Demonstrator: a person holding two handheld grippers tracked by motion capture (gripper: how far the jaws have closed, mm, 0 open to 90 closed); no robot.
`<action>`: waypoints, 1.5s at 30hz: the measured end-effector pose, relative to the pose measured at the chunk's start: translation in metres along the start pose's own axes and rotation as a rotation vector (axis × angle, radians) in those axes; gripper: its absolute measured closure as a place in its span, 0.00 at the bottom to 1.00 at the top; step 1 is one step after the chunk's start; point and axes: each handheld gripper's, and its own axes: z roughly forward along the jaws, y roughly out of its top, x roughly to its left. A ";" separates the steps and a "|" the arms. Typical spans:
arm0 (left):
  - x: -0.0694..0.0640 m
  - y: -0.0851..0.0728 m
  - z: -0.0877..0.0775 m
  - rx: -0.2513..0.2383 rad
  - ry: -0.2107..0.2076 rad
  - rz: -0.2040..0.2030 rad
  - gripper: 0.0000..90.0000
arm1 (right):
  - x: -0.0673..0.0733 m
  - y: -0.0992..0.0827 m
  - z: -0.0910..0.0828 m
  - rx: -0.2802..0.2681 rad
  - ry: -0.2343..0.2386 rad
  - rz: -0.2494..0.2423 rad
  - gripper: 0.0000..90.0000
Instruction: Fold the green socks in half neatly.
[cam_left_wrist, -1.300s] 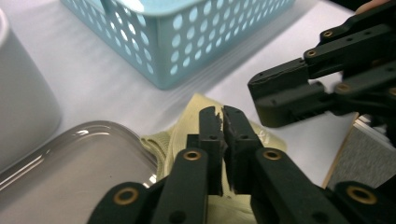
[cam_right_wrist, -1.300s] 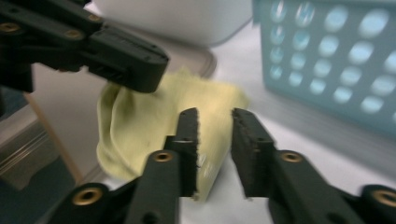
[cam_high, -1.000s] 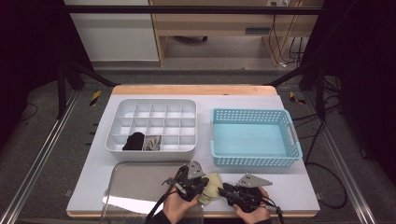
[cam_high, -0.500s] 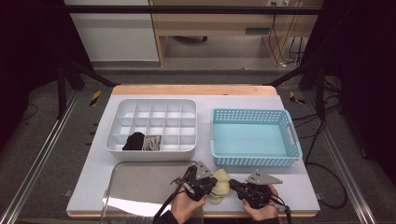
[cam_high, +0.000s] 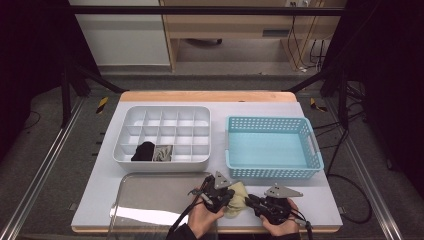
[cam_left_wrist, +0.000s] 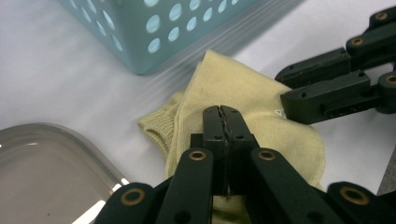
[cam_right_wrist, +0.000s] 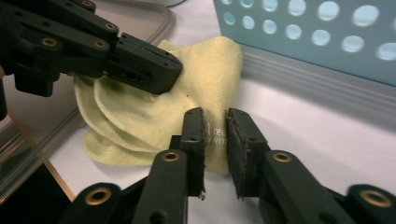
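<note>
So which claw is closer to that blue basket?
Right. The right claw sits just below the blue basket's front wall; the left claw lies further left, past the basket's corner, over the yellow sock.

Sock print: small white letters on the pale yellow sock (cam_right_wrist: 187, 93), partly readable as "TEC" over "WIT", cut off by the right gripper (cam_right_wrist: 215, 128) jaws that stand either side of it
Sock mark: faint white triangle-like sign on the same sock (cam_left_wrist: 243, 93), just beside the far gripper's jaw, too small to read
Other text: none readable
</note>
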 end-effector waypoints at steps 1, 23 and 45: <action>0.000 0.000 0.000 -0.001 -0.001 -0.003 0.98 | 0.000 0.000 0.000 0.000 0.000 -0.002 0.90; 0.006 -0.004 -0.049 -0.064 0.008 -0.053 0.90 | 0.023 0.015 -0.016 -0.057 0.036 -0.167 0.96; 0.021 -0.028 -0.046 -0.034 0.005 -0.091 0.96 | 0.047 0.014 0.004 -0.006 0.180 -0.266 0.96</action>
